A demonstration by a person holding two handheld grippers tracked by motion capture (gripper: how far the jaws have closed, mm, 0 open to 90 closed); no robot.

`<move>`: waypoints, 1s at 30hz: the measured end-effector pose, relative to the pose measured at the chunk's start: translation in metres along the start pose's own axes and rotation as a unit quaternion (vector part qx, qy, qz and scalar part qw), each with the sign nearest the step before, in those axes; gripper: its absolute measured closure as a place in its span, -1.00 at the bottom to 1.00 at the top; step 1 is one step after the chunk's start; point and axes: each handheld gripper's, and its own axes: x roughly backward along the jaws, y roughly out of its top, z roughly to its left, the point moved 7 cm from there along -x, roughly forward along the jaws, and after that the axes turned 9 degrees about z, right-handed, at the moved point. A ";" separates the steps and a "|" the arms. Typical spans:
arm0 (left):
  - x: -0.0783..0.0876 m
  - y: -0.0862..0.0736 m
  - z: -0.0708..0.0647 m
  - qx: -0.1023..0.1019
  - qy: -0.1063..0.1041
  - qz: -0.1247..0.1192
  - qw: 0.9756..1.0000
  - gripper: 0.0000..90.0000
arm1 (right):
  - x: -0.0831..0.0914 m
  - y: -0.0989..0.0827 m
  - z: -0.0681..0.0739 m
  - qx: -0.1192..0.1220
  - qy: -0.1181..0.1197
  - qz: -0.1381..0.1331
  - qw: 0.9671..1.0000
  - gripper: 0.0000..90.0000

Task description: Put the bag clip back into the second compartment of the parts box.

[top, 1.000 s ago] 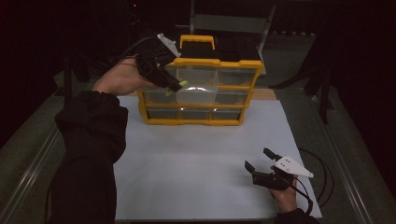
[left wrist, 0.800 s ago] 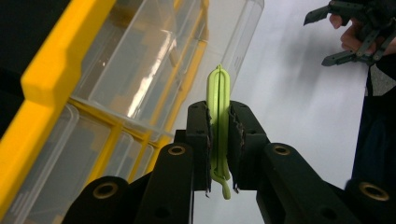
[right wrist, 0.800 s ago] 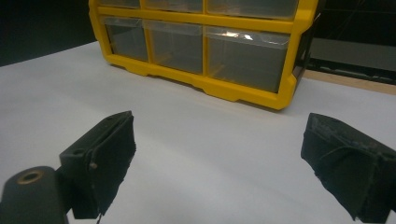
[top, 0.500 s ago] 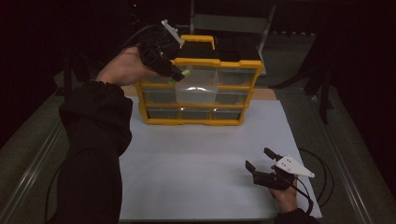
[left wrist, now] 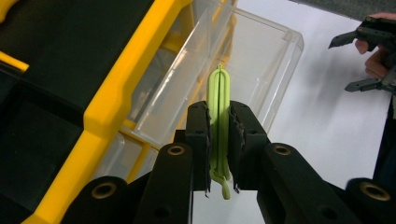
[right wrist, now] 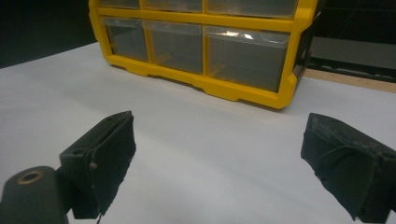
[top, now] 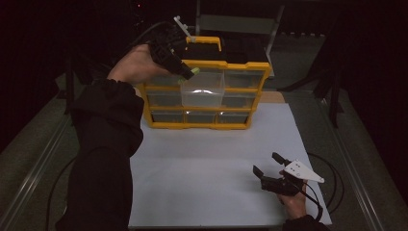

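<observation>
- One second on, the left gripper [left wrist: 219, 154], fingers clamped on a green clip [left wrist: 219, 116], has risen above the pulled-out clear drawer [top: 202, 89]: drop likely next.
- Right gripper [top: 270, 169] stays parked on the worktop [top: 202, 159], fingers apart.

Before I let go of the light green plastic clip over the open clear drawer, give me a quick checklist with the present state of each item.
1. Left gripper shut firmly on the light green plastic clip: ok.
2. Clear plastic drawer of the yellow organizer cabinet pulled out: ok.
3. Clip tip directly over the drawer opening: ok in the left gripper view.
4. Drawer contents: cannot tell.
5. Right gripper open and apart from the cabinet: ok.
6. White table sheet in front of the cabinet bare: ok.
</observation>
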 end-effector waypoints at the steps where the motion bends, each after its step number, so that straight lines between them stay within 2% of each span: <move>1: 0.000 0.001 0.000 0.001 0.000 -0.003 1.000 0.79 | 0.000 0.000 0.000 0.000 0.000 0.000 1.000 -0.78; 9: -0.006 0.008 -0.002 -0.003 0.005 -0.003 1.000 0.78 | 0.000 0.000 0.000 -0.002 -0.001 0.000 1.000 -0.78; 13: -0.009 0.010 -0.002 0.001 0.002 -0.002 1.000 0.78 | 0.000 0.000 0.000 0.000 0.000 0.000 1.000 -0.78; 14: -0.011 0.010 -0.001 0.006 0.007 0.000 1.000 0.77 | 0.000 0.000 0.000 0.001 0.000 0.000 1.000 -0.78; 15: -0.012 0.010 0.000 0.013 0.011 -0.002 1.000 0.60 | 0.000 0.000 0.000 0.000 0.000 0.000 1.000 -0.78; 17: -0.014 0.011 -0.002 0.017 0.017 -0.007 1.000 -0.07 | 0.000 0.000 0.000 0.000 -0.001 0.000 1.000 -0.78; 19: -0.016 0.010 0.001 0.027 0.027 -0.005 0.999 -0.45 | 0.000 0.000 0.000 0.001 -0.001 -0.001 1.000 -0.78; 20: -0.017 0.009 0.002 0.032 0.033 -0.004 0.999 -0.56 | 0.000 0.000 0.000 0.000 -0.001 -0.001 1.000 -0.78; 23: -0.017 0.005 0.004 0.044 0.033 -0.008 0.998 -0.68 | 0.000 0.000 0.000 0.001 -0.001 0.000 1.000 -0.78; 30: -0.018 -0.006 0.005 0.048 0.039 0.006 0.998 -0.89 | -0.001 0.000 0.001 0.003 -0.001 0.001 1.000 -0.78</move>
